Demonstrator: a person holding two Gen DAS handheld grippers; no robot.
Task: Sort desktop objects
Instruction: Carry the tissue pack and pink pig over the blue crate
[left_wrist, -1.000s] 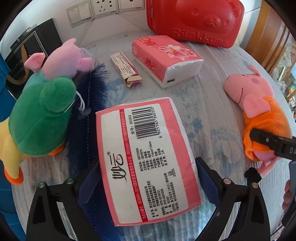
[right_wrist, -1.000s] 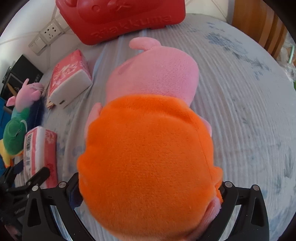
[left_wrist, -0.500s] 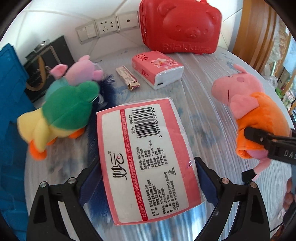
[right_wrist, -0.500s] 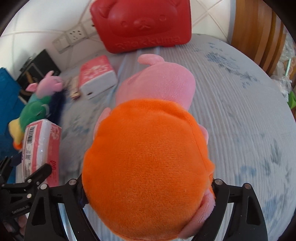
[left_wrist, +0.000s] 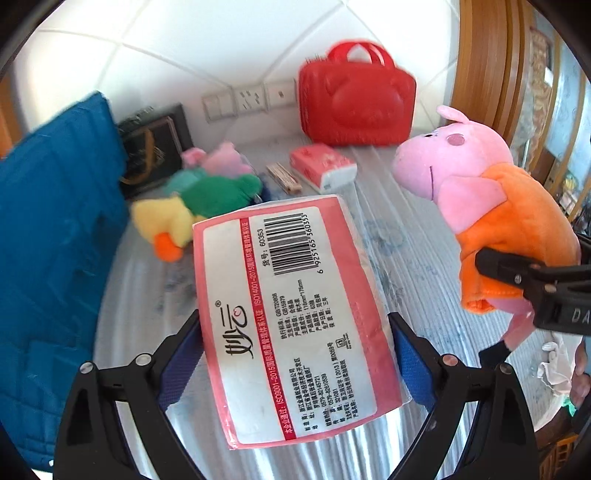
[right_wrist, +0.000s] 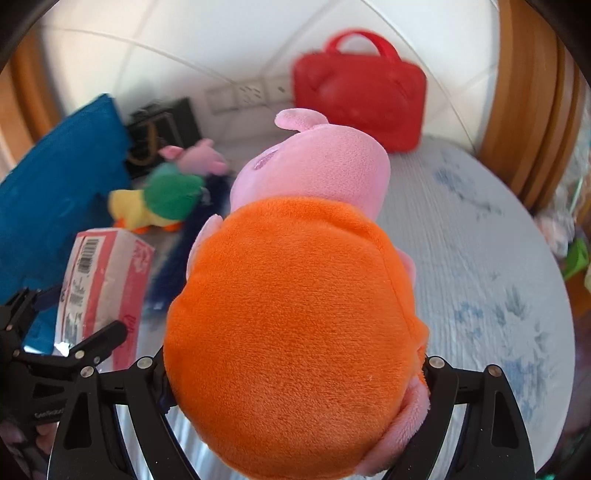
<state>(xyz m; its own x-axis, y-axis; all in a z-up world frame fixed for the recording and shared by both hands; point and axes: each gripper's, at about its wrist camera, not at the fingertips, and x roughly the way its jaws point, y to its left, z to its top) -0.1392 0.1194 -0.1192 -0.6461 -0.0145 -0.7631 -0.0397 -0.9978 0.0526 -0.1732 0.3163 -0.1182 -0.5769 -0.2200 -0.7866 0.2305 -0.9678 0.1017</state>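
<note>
Now both tools are gripping firmly: left tool (left_wrist: 295, 354) squeezing the tissue pack (left_wrist: 288, 314), right tool (right_wrist: 295, 384) clamping the pig plush (right_wrist: 295, 314); keeping them apart is advisable.

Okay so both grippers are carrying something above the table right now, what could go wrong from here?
1. The tissue pack sits between the left gripper pads only at its lower half, and its wrapper looks glossy; it might tilt or slide out.
2. The pig plush bulges well past the right gripper, whose pads press soft fabric, so the hold may be loose.
3. Plush and pack hang close together; a careless swing could knock them together.
</note>
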